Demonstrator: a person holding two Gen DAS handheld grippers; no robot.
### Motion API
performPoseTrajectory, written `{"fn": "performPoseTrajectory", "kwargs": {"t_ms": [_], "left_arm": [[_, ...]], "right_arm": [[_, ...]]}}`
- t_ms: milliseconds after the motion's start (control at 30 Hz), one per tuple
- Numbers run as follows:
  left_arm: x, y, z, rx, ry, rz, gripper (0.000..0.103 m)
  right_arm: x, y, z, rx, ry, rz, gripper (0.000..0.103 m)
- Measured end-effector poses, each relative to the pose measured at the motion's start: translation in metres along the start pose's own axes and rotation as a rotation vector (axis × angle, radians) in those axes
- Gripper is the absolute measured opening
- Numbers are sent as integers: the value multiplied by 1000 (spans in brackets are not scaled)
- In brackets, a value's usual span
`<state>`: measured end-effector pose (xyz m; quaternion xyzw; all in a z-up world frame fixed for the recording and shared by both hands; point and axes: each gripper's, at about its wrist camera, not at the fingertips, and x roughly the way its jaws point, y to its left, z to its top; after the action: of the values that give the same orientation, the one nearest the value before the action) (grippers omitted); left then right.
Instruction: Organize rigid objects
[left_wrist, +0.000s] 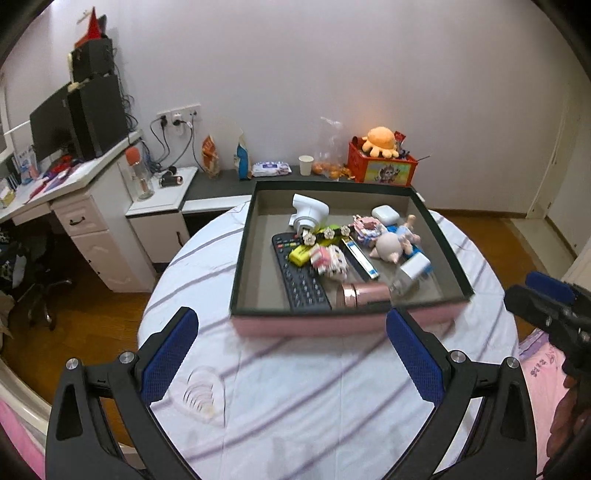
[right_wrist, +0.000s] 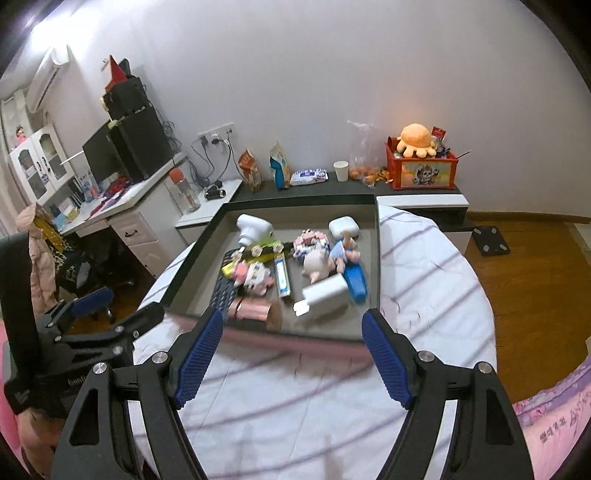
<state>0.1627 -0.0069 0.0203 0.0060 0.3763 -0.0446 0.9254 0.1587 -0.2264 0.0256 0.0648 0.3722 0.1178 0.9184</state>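
A pink-sided box (left_wrist: 343, 325) with a dark rim stands on the round table (left_wrist: 295, 387); it also shows in the right wrist view (right_wrist: 377, 258). In it lie a black remote (left_wrist: 299, 273), a rose-gold cylinder (left_wrist: 364, 293), a white handheld device (left_wrist: 308, 214), a white charger (right_wrist: 327, 295), a doll (left_wrist: 391, 245), an earbud case (left_wrist: 384, 214) and small block toys. My left gripper (left_wrist: 291, 325) is open and empty in front of the box. My right gripper (right_wrist: 293, 328) is open and empty at the box's near edge.
A low dark cabinet (left_wrist: 221, 182) behind the table holds snack bags, a paper cup (left_wrist: 306, 164) and a red toy crate (left_wrist: 380, 166). A white desk (left_wrist: 74, 192) with a monitor stands at left. Wooden floor lies at right.
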Motion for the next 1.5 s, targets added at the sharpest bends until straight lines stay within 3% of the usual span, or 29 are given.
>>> {"fn": "performPoseTrajectory", "kwargs": {"t_ms": [267,500,600,1500], "left_arm": [[-40,2,-38,-22,-20,4,103],[-54,4,-58,-38,-14,0,103],[-59,4,-62,-45,-21,-1,103],[-73,-3,-46,-39,-31,26,103]], "right_arm": [[-40,11,-52,-22,-34,-63,82],[-47,12,-70,-6,-26,-65,89],[-48,15,-73,-10,-26,-56,103],[-53,20,-61,-29,-42,-72,103]]}}
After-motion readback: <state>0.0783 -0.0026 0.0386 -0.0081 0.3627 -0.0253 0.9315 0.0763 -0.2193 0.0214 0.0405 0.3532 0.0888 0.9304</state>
